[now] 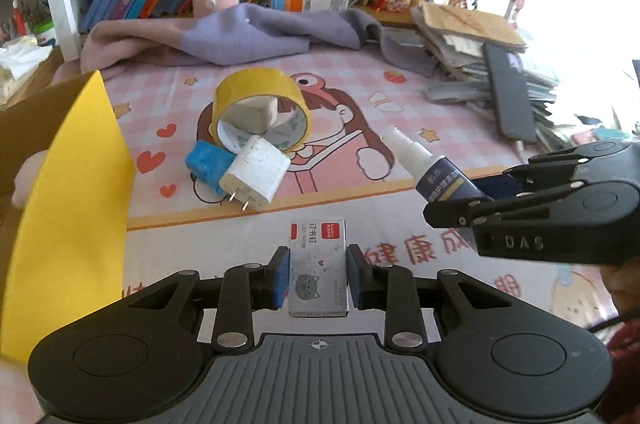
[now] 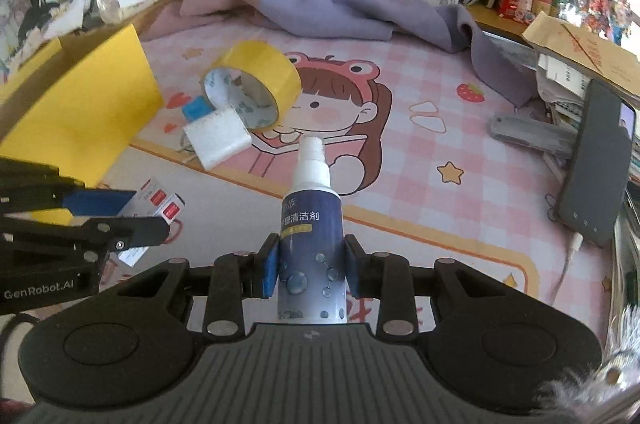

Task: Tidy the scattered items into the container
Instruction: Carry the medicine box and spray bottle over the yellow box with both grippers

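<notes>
Left tool (image 1: pixel 319 274) clamps staple box (image 1: pixel 319 270); right tool (image 2: pixel 311 266) clamps spray bottle (image 2: pixel 311 224) (mat edge near).

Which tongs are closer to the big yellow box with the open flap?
Left. The left tongs, holding a small staple box, sit beside the yellow cardboard box; the right tongs, holding a spray bottle, are farther away.

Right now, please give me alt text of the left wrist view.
The left hand-held gripper grips a small staple box; the right hand-held gripper holds a spray bottle. Yellow tape roll lies behind.
</notes>
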The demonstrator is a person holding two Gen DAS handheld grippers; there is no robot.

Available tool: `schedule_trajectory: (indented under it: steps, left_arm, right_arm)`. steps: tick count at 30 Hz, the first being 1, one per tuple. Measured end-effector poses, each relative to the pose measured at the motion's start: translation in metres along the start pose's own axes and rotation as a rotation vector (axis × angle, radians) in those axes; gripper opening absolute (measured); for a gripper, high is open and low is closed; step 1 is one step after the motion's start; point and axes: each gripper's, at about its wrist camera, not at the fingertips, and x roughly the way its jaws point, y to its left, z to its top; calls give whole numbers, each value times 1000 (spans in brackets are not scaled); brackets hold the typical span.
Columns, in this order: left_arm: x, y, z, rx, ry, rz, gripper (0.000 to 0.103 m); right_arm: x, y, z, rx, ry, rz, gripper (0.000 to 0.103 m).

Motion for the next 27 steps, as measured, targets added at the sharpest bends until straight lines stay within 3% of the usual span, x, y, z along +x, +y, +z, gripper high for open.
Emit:
schedule_trajectory:
  steps: [17, 27]
  left_arm:
    - [-78, 25, -27, 48, -144, -109, 28]
    - [-122, 48, -74, 111, -160, -167, 28]
  right_arm:
    - [-73, 56, -20, 37, -108, -76, 30]
    - [-101, 119, -57, 94, -134, -134, 30]
